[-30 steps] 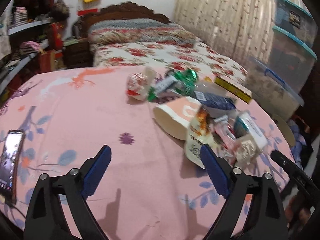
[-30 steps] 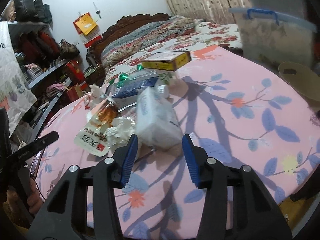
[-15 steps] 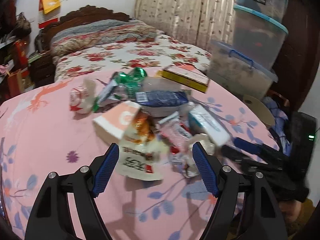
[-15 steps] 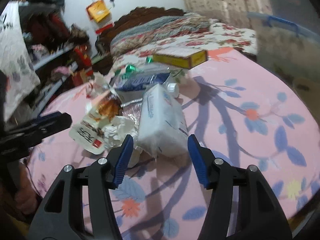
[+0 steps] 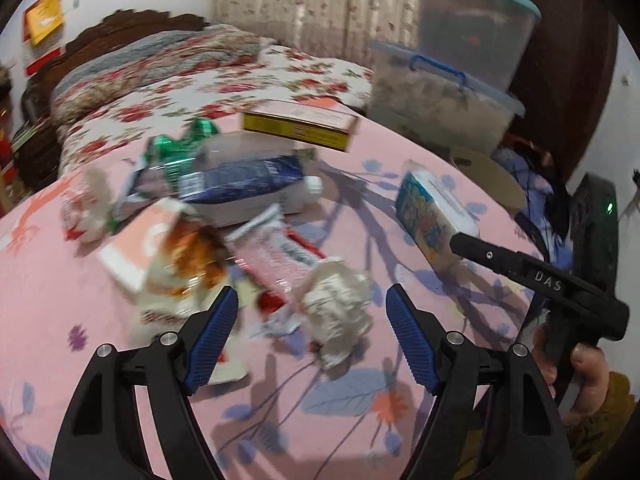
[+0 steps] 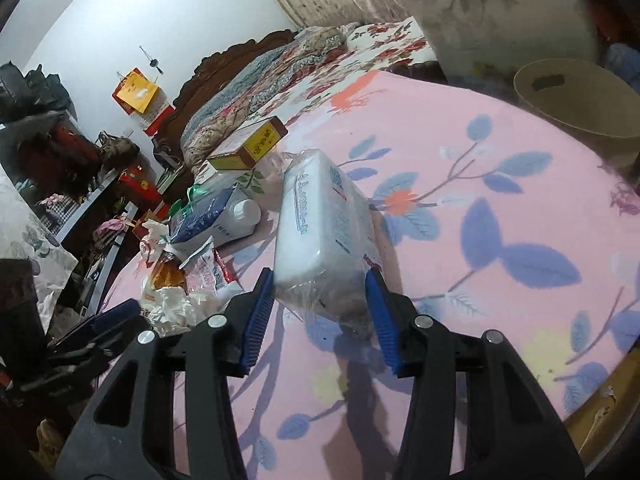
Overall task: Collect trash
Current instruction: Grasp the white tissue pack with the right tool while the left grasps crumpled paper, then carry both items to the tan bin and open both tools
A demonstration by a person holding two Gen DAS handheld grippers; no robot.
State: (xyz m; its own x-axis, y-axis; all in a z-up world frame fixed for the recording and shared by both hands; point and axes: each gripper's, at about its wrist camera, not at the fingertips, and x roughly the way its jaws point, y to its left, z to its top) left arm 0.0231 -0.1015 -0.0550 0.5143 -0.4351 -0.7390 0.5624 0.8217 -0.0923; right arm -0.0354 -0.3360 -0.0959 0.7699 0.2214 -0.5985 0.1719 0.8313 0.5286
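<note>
Pink tablecloth (image 6: 500, 168): right claw (image 6: 320, 312) has just narrowed onto tissue pack (image 6: 320, 232); left claw (image 5: 312, 340) wide.

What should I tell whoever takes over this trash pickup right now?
Right gripper: jaws have just been closing, now shut on the tissue pack at its near end.
Left gripper: open after closing slightly; crumpled paper lies ahead between its fingers, untouched.
Trash pile lies on the pink tablecloth; tan bin stands past the table edge.
Done: nothing visible in the bin. Left: the whole pile.
</note>
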